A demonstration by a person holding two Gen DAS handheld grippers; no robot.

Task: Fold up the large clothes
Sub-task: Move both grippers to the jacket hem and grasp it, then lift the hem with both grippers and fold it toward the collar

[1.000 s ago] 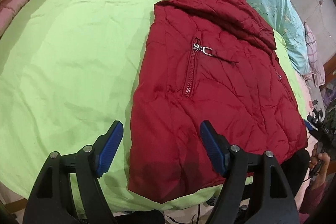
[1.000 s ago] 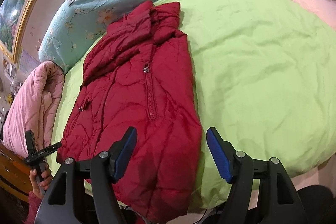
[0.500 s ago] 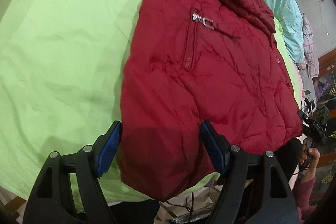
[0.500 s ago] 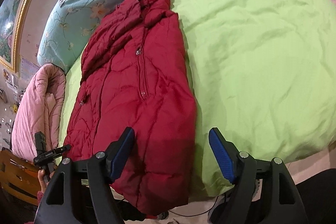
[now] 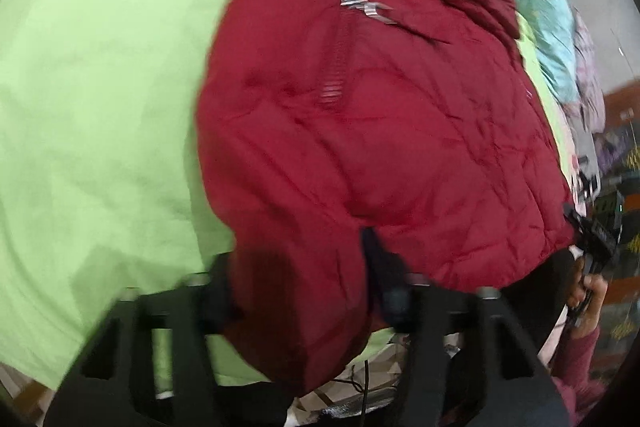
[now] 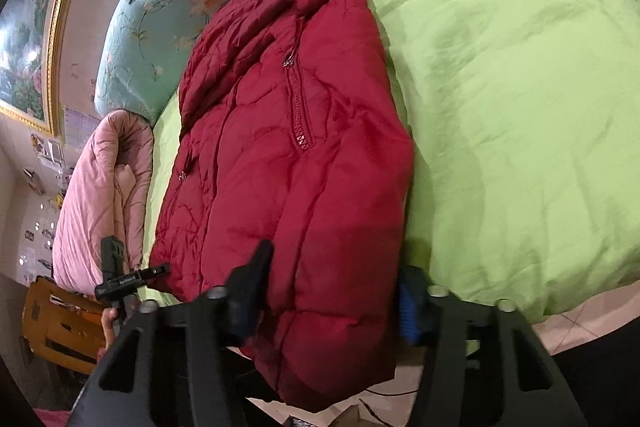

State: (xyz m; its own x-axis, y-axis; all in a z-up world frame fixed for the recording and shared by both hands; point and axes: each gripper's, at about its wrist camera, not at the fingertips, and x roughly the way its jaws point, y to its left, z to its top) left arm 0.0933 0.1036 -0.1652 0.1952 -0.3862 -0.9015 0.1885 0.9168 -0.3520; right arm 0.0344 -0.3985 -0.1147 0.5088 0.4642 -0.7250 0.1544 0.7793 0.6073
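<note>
We see both hand-held grippers, left (image 5: 296, 267) and right (image 6: 332, 287), closing around the jacket (image 6: 288, 147) hem at the bed (image 6: 520, 87) edge; puffy fabric may slip free

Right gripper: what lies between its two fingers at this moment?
In the right wrist view, the near hem of the red jacket fills the gap of the right gripper, whose jaws are closing. Nothing else lies there.

Left wrist view is smeared by motion blur throughout, worst at the lower edge. Right wrist view is sharper, blurring toward the bottom. Both bow strongly at the dark round edges. Even indoor light; soft shadows beside the jacket (image 6: 288, 155) on the sheet (image 6: 520, 87).
</note>
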